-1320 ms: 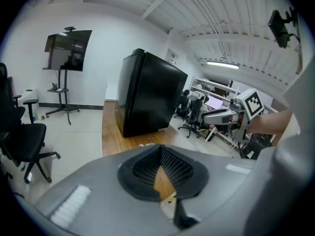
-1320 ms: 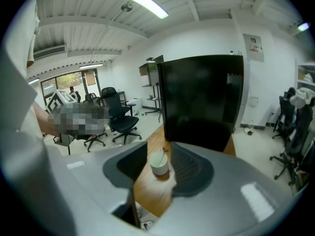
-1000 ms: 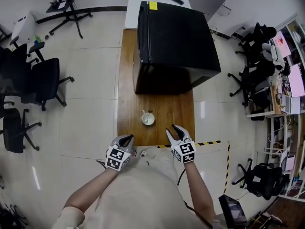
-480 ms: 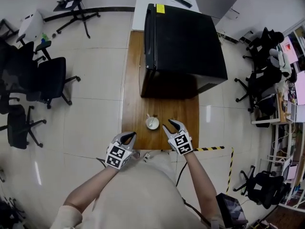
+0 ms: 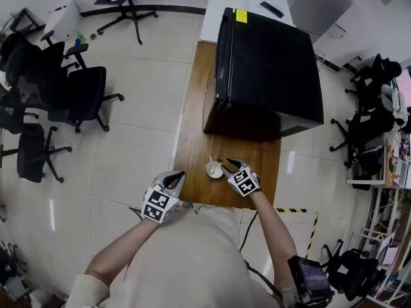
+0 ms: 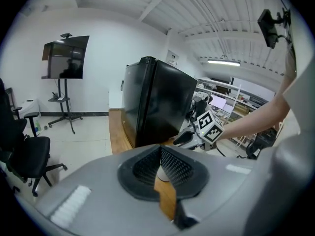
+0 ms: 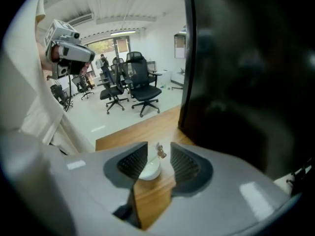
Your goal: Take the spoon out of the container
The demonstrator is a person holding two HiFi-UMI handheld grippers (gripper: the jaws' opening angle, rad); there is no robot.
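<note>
From the head view, the biggest thing I see is the black cabinet point(image 5: 266, 69), standing on the 12 o'clock end of the long wooden tabletop point(image 5: 192, 140). Black office chairs point(image 5: 83, 95) crowd the tiled floor out at 9 to 10 o'clock from it.

Near the tabletop's 6 o'clock edge I have the right gripper point(image 5: 230, 165), with its fingers released and standing apart. It is just beside the white container point(image 5: 214, 169), at that container's 3 o'clock. I can't tell whether they touch. The right gripper view shows the container framed in the gap just past the fingertips.

The left gripper point(image 5: 174, 178) hangs at the tabletop's 7 o'clock corner, apart from the container. Its fingers are clenched tip to tip on nothing.

The spoon point(image 7: 158, 154) sits in the container, with its handle slanting up over the rim toward 1 o'clock in the right gripper view.
</note>
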